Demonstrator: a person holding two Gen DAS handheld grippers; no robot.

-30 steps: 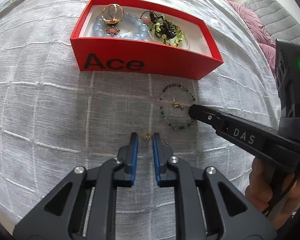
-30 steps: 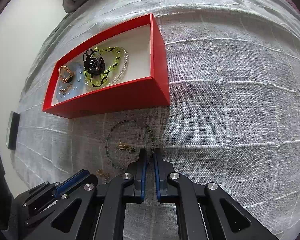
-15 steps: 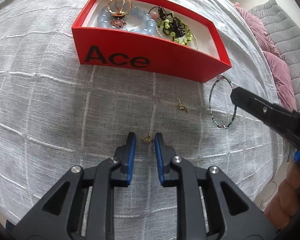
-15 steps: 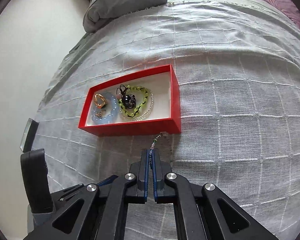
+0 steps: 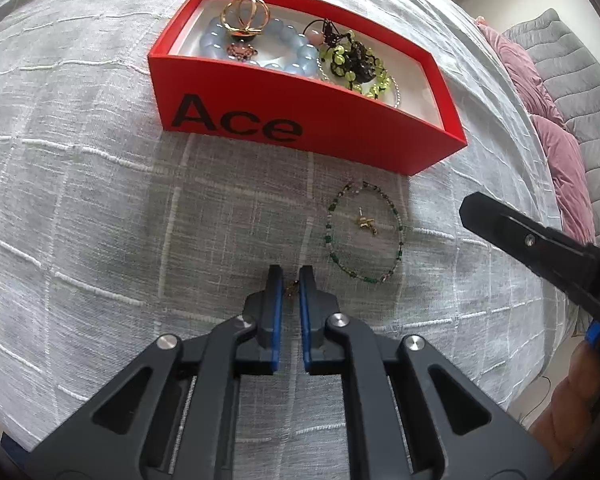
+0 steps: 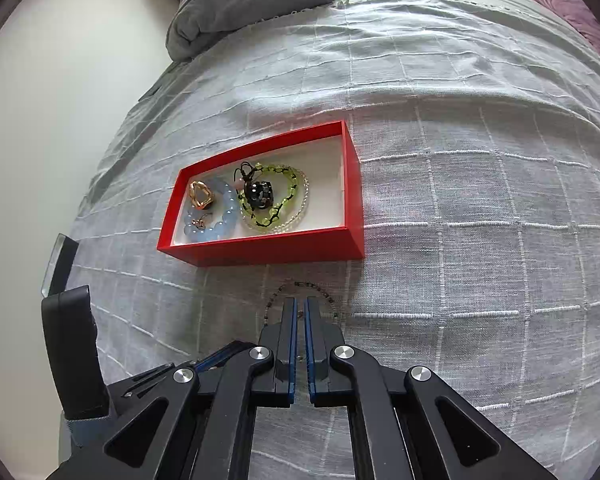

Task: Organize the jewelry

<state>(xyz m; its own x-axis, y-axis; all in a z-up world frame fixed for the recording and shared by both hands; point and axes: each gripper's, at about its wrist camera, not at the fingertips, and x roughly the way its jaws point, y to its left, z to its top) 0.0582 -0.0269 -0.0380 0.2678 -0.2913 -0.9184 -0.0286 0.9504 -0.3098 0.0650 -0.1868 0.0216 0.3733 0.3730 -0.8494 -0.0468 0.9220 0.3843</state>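
A red box (image 5: 300, 120) marked "Ace" sits on the grey bedspread and holds a blue bead bracelet (image 5: 300, 56), a gold ring (image 5: 246, 14) and a yellow-green bead string (image 5: 356, 60). In front of it a dark green bead bracelet (image 5: 364, 236) lies flat, ringing a small gold earring (image 5: 366, 222). My left gripper (image 5: 290, 280) points down at the bedspread, and its jaws are closing on a second gold earring (image 5: 290, 290) pinched between the pads. My right gripper (image 5: 466, 208) hovers right of the bracelet, shut and empty. In the right wrist view my right gripper (image 6: 300, 300) hangs above the bracelet (image 6: 300, 284).
A folded grey pillow (image 6: 252, 4) lies at the far end of the bed. Pink cushions (image 5: 560, 152) and a grey quilted headboard stand to the right. The bed's edge runs along the left by the wall, with a flat dark object (image 6: 60, 264) there. A person's hand (image 5: 580, 400) holds the right gripper.
Half a second ago the green bracelet hung from my right gripper; now it lies on the bedspread around the earring again. The right gripper rose. My left jaws narrowed onto the second earring.
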